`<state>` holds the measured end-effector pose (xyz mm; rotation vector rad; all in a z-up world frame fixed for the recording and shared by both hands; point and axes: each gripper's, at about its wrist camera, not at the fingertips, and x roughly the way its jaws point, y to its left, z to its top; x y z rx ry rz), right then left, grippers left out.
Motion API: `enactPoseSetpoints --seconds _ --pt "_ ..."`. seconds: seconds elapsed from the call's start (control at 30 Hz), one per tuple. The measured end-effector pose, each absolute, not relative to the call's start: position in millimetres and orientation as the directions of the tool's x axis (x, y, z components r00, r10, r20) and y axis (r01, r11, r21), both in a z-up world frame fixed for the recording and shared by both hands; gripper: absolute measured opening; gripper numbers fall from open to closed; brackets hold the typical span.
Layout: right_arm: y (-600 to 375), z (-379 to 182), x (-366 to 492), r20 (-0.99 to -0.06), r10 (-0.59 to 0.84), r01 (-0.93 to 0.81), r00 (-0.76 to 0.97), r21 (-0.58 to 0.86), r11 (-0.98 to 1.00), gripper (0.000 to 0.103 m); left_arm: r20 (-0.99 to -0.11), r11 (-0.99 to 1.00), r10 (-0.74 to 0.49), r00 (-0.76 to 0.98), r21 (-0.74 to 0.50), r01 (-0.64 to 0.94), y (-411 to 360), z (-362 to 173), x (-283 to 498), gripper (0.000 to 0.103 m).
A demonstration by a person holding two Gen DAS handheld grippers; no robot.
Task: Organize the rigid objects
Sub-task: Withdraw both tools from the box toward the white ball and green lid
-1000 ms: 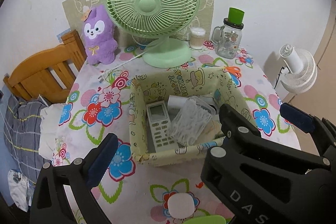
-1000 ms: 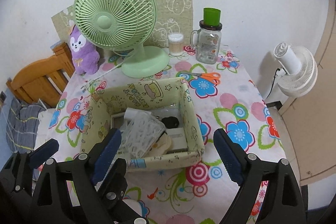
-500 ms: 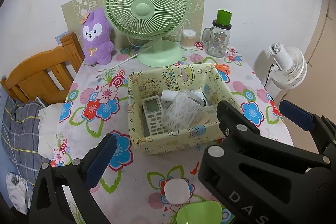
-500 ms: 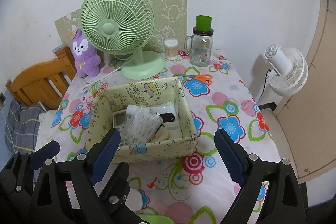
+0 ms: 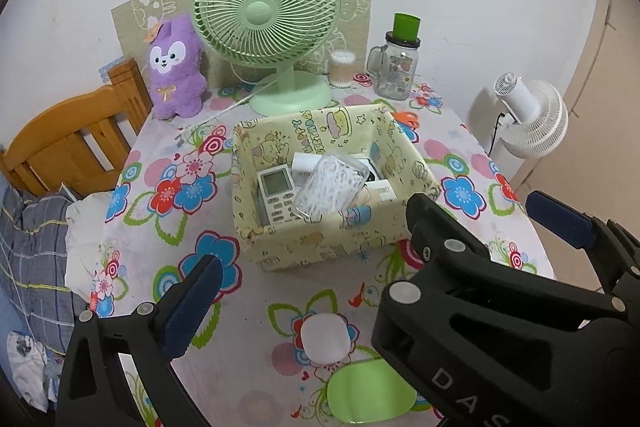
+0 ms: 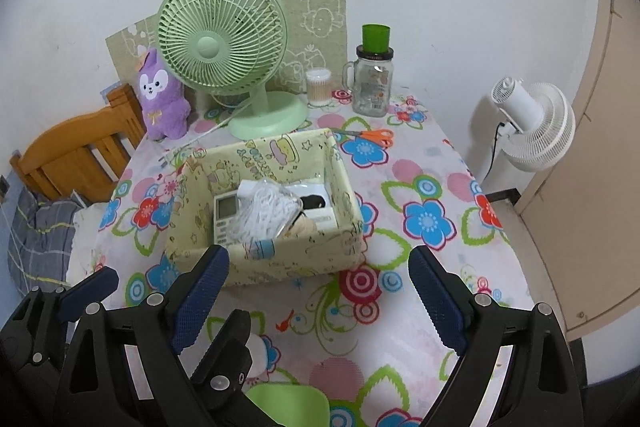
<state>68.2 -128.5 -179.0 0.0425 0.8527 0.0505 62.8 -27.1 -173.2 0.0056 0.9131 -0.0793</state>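
Note:
A yellow patterned box (image 5: pixel 320 247) (image 6: pixel 280 259) stands mid-table. In it lie a grey remote (image 5: pixel 276 193), a clear case of white pieces (image 5: pixel 330 187), a white tube and a black item. On the near cloth lie a white rounded pad (image 5: pixel 323 337) and a light green flat piece (image 5: pixel 370 391). My left gripper (image 5: pixel 316 267) hovers above the near cloth, open and empty. My right gripper (image 6: pixel 316 267) is open too, with nothing between its blue pads, just in front of the box. The two grippers overlap side by side.
At the back stand a green desk fan (image 5: pixel 266 15), a purple plush (image 5: pixel 174 67), a swab jar (image 5: pixel 342 67) and a glass mug jar with a green cap (image 5: pixel 396 67). Orange scissors (image 6: pixel 374 135) lie behind the box. A wooden chair (image 5: pixel 68 143) is at left, a white fan (image 5: pixel 528 119) at right.
Both grippers have drawn back from the box, which now looks smaller and farther. The white pad and the green piece have come into fuller view in front.

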Motion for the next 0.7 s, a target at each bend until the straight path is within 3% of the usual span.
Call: enactPoseSetpoints --seconds 0.7 --pt "-129.6 -207.8 32.6 -0.737 0.013 0.002 0.676 0.019 1.0 0.093 -0.82 0.996 -0.088 0.566 -0.055 0.075 -27.1 -211.9 35.3 0.103"
